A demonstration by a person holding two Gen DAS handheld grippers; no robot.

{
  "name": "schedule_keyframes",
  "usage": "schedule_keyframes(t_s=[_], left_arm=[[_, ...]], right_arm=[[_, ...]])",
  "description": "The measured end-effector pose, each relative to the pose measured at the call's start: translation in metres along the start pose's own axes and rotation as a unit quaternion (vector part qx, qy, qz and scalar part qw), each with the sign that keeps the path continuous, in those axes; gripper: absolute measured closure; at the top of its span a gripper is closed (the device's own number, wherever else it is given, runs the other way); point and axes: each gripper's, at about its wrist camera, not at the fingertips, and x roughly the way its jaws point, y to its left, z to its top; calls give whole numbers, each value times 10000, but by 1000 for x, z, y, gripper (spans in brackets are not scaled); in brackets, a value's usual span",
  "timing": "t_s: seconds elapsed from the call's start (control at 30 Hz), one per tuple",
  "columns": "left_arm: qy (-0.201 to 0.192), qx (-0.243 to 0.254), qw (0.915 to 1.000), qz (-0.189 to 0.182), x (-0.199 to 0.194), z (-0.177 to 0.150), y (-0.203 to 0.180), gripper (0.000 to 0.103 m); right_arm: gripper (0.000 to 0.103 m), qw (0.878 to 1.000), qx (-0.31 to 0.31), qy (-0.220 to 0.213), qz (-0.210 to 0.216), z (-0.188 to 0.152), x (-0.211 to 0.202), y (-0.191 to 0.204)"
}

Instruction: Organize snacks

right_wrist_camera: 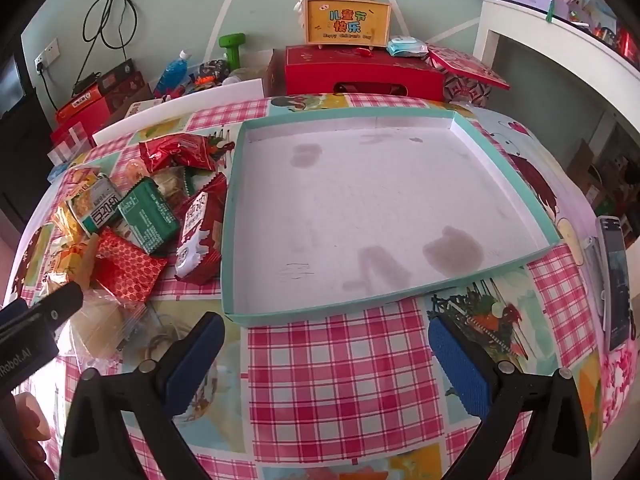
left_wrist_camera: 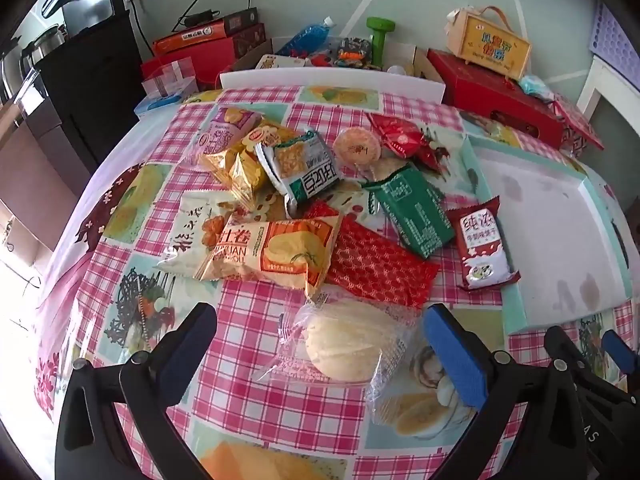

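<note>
Two grippers are in view above a table covered with a pink checked tablecloth (right_wrist_camera: 344, 364). One container is present: a shallow teal-rimmed box lid (right_wrist_camera: 516, 178) lying open side up on the right half of the table; its white floor shows several faint stains and holds no snacks. All snack packets lie on the cloth to the left of the tray in a loose pile. The dark red milk-biscuit packet (left_wrist_camera: 482, 246) rests just beside the tray's left wall, its long axis running roughly toward the far edge of the table. The green packet (left_wrist_camera: 412, 210) lies beside it, tilted, with one end pointing toward the pile centre. A red patterned packet (left_wrist_camera: 380, 264) lies flat, long axis diagonal. An orange roll-snack packet (left_wrist_camera: 276, 250) overlaps it on the left. Nearest the left gripper (left_wrist_camera: 320, 344) is a clear-wrapped round bun (left_wrist_camera: 344, 342), positioned between the two wide-spread fingers; contact with either pad cannot be confirmed from this view. The right gripper (right_wrist_camera: 326, 354) hangs over bare cloth just in front of the tray's near wall, fingers spread wide, holding nothing.
</note>
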Motion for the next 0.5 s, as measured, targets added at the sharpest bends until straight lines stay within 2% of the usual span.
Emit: schedule_keyframes(t_s=[0.27,0.43,0.5], left_arm=[[-153,-95,9997,-147,-4,1,1,0],[0,74,9999,93,0,2,-1,0],[5,62,10000,75,0,1,1,0]], right_arm=[[0,10000,10,3,-3,0,0,-1],[0,10000,12,9,-5,1,0,-1],[0,10000,14,6,-3,1,0,-2]])
